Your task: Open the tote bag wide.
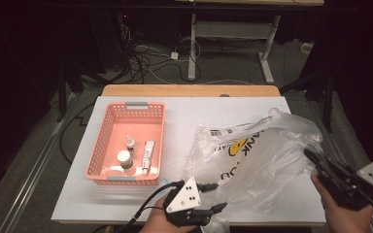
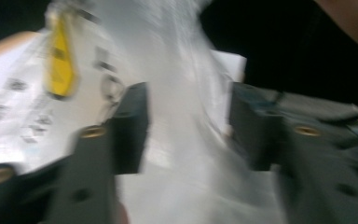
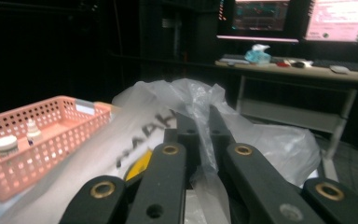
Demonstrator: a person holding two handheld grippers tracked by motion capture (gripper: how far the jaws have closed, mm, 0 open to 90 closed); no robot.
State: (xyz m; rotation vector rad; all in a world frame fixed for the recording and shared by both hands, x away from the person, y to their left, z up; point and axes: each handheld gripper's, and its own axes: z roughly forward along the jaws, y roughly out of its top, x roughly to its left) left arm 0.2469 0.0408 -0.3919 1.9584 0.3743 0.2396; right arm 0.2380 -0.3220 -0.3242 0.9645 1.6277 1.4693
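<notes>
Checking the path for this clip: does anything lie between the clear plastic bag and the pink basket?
Nothing visible does. The clear plastic bag with yellow print is pinched by the right gripper; the left gripper is open around its film. Bare white table separates it from the pink perforated plastic basket.

The white bench (image 1: 126, 204) sits lit from above amid a dark room, the left gripper view is heavily motion-blurred, and in the right gripper view distant monitors (image 3: 303, 18) glow softly out of focus.
</notes>
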